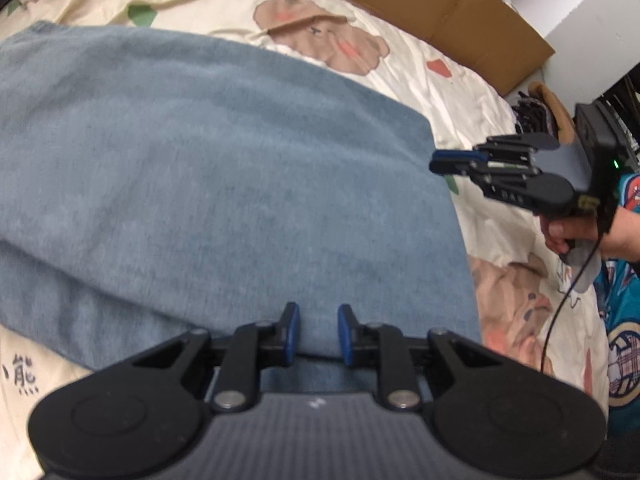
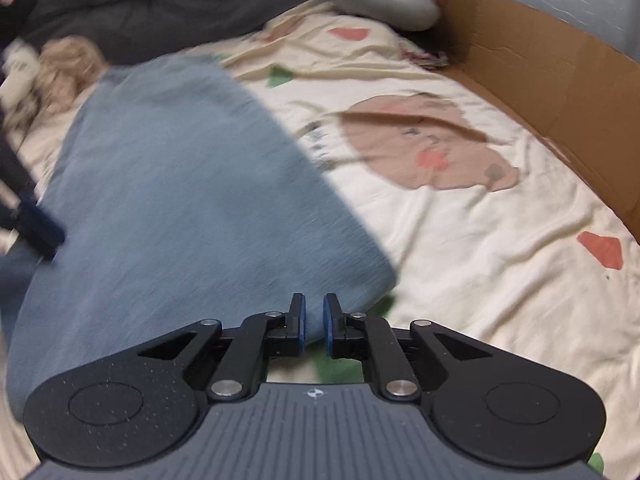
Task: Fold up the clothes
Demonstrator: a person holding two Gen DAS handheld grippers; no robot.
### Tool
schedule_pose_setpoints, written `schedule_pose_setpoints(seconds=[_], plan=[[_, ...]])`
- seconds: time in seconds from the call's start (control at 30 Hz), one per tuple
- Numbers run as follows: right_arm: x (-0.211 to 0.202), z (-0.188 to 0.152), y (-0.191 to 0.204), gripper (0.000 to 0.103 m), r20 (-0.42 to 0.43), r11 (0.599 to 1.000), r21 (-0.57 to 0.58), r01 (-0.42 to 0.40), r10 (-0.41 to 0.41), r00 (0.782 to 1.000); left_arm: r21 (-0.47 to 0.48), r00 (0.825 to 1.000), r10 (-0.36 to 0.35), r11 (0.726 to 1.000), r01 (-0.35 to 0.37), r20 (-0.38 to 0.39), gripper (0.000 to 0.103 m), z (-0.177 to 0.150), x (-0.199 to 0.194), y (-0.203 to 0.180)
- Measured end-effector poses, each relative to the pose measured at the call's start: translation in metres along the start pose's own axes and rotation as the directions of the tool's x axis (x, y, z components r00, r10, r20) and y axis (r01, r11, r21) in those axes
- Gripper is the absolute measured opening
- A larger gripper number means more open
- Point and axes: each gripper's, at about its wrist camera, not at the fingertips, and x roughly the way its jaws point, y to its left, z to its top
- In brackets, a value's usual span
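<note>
From the left wrist camera: the blue garment (image 1: pixel 208 184) is spread across the bed and looks folded over at least once already, since a second layer sticks out underneath along its near-left edge. So I'd guess roughly midway, with at least one more fold to go plus a bit of tidying. The fabric is soft, fuzzy knit, fairly thick, with rounded edges rather than crisp creases. The left gripper (image 1: pixel 318 334) sits at the near hem with its blue pads a little apart and a bunch of the cloth between them; I'd call that pinching the hem. The right gripper (image 1: pixel 456 162) hovers off the garment's right corner, pressed together on nothing, with a hand (image 1: pixel 568 232) on its handle. Underneath is a cream bedsheet (image 1: pixel 460 76) with cartoon bears, wrinkly and thin. A cardboard box (image 1: pixel 472 8) stands at the far side.

From the right wrist camera: pretty blurry. The right gripper (image 2: pixel 314 326) has its jaws nearly together right at the blue garment's (image 2: pixel 180 184) near-right corner, but I can't see cloth actually caught between them. The same bedsheet (image 2: pixel 460 240) and cardboard box (image 2: pixel 540 68) show on the right, with a dark grey blanket (image 2: pixel 140 4) at the far end.
</note>
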Motion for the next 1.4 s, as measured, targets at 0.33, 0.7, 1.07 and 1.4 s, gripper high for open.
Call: schedule_pose_setpoints(seconds=[0.33,0.7,1.07,1.4], plan=[[-0.021,-0.015,0.045,0.008,-0.014,0.995,-0.051,-0.090,0.089,0.996,-0.015,0.998,-0.025,1.000,0.024,-0.065,0.019,-0.013,-0.001,0.006],[-0.035,-0.030,0.081,0.009,-0.037,0.979,-0.072,-0.189,0.187,0.982,-0.008,0.995,-0.048,0.999,0.048,-0.088,0.018,-0.006,-0.020,0.010],[-0.046,-0.036,0.110,0.009,-0.051,0.959,-0.060,-0.277,0.274,0.960,-0.025,0.989,-0.068,0.998,0.065,-0.128,0.017,-0.016,-0.021,0.006],[-0.051,-0.039,0.109,0.009,-0.059,0.950,-0.002,-0.313,0.312,0.948,-0.010,0.983,-0.038,0.999,0.037,-0.178,0.016,-0.029,-0.006,0.006]])
